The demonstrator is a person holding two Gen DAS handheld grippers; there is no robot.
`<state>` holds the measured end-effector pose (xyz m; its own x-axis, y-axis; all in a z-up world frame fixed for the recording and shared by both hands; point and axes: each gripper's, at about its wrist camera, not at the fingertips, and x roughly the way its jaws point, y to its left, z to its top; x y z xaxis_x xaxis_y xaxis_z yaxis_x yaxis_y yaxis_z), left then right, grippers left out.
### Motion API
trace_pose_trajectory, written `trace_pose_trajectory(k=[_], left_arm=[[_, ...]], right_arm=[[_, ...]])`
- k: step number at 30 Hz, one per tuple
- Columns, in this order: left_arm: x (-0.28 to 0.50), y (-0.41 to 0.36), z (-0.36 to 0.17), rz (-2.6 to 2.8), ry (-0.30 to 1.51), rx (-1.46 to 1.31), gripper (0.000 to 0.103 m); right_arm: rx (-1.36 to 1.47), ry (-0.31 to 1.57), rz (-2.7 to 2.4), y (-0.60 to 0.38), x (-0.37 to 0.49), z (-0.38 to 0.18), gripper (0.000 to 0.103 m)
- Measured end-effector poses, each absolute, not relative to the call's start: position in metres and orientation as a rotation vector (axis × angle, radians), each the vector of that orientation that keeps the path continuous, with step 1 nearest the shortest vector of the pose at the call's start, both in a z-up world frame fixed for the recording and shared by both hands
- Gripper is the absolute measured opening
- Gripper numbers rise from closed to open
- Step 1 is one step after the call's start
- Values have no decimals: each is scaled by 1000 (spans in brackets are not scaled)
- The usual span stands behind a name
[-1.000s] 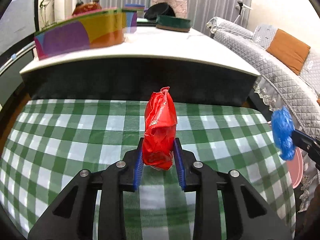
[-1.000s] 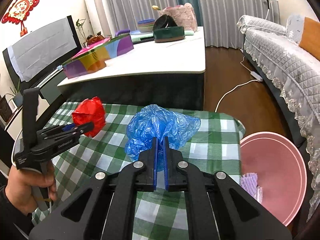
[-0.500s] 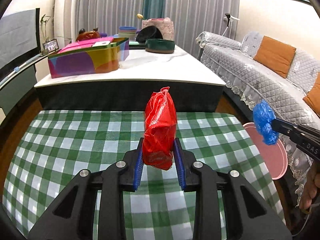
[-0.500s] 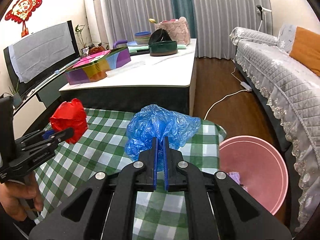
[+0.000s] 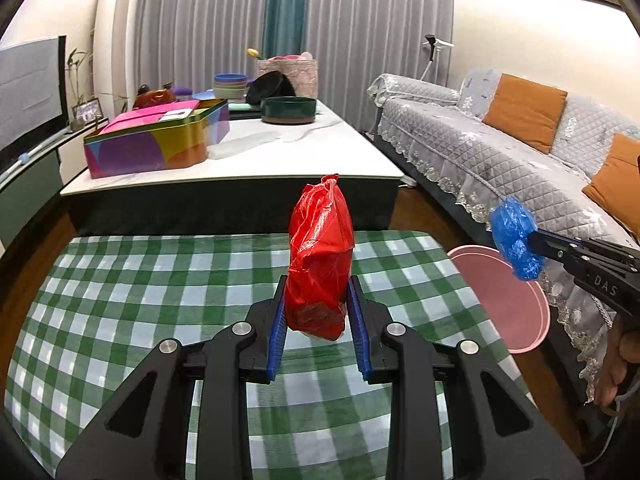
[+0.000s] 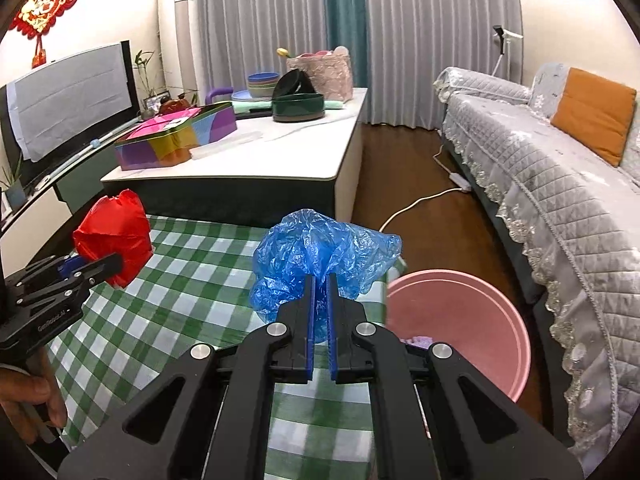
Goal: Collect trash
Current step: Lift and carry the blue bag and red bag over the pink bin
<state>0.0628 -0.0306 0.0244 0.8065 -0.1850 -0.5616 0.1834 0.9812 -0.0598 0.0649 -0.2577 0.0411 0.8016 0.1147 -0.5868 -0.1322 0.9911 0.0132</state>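
My left gripper (image 5: pixel 317 316) is shut on a crumpled red plastic bag (image 5: pixel 320 256) and holds it above the green checked tablecloth (image 5: pixel 120 300). The red bag also shows in the right wrist view (image 6: pixel 114 236). My right gripper (image 6: pixel 320 300) is shut on a crumpled blue plastic bag (image 6: pixel 320 252), raised near the table's right edge. The blue bag also shows in the left wrist view (image 5: pixel 514 236). A pink basin (image 6: pixel 460 320) stands on the floor to the right of the table, with some pale trash inside; it also shows in the left wrist view (image 5: pixel 504 300).
A white-topped table (image 5: pixel 240 160) stands behind, with a colourful tin box (image 5: pixel 156 144), a dark green bowl (image 5: pixel 288 110) and stacked dishes. A grey quilted sofa (image 5: pixel 500 160) with orange cushions runs along the right. A white cable (image 6: pixel 420 204) lies on the wooden floor.
Both grippers have risen and pulled back from the table with their bags still held. The blue bag now hangs closer to the pink basin.
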Motion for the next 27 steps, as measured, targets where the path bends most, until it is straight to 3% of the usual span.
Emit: trace_pose_trajectory(k=[27], left_arm=[[84, -155, 15, -449, 613, 54, 28]], right_arm=[[28, 606, -121, -374, 64, 42, 5]])
